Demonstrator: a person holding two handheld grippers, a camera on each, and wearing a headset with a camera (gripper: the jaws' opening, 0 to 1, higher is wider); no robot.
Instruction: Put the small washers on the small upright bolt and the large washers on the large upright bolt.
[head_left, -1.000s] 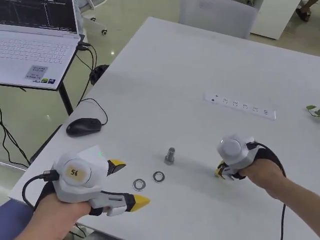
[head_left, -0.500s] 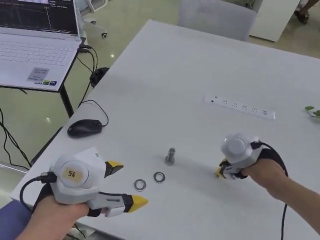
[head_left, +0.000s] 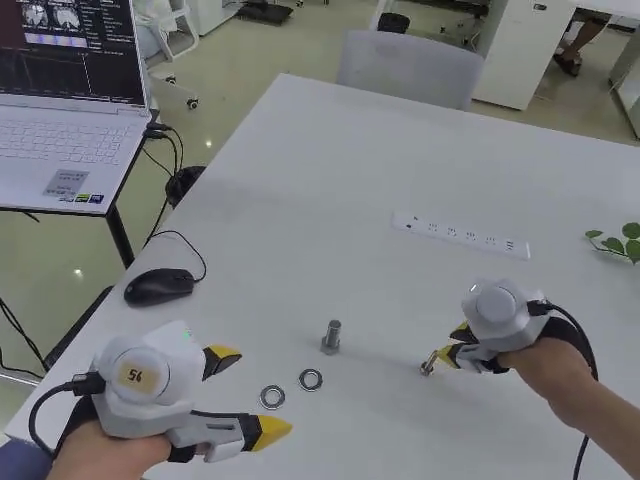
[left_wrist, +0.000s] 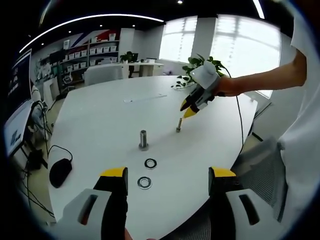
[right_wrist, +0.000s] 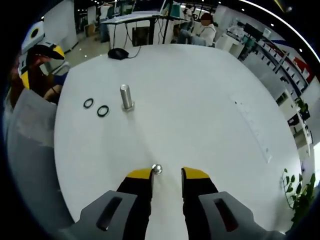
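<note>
A large upright bolt (head_left: 332, 337) stands mid-table, and two washers (head_left: 311, 379) (head_left: 272, 397) lie flat just in front of it. A small upright bolt (head_left: 427, 365) stands to the right. My right gripper (head_left: 447, 352) hovers just beyond it, open; in the right gripper view the bolt's top (right_wrist: 157, 169) sits by the left fingertip, with the jaws (right_wrist: 167, 174) apart. My left gripper (head_left: 248, 393) rests near the table's front edge, open and empty (left_wrist: 167, 175), facing the washers (left_wrist: 144, 182) (left_wrist: 150, 163), the large bolt (left_wrist: 143, 140) and the small bolt (left_wrist: 178, 125).
A white power strip (head_left: 460, 232) lies further back on the white table (head_left: 330, 180). A black mouse (head_left: 158, 286) sits near the left edge, beside a laptop (head_left: 60, 130) on a stand. A grey chair (head_left: 405, 70) stands at the far end, and plant leaves (head_left: 620, 240) show at right.
My right gripper has drawn back to the right, so the small bolt now shows standing by itself. The head camera has shifted. The left gripper has barely moved.
</note>
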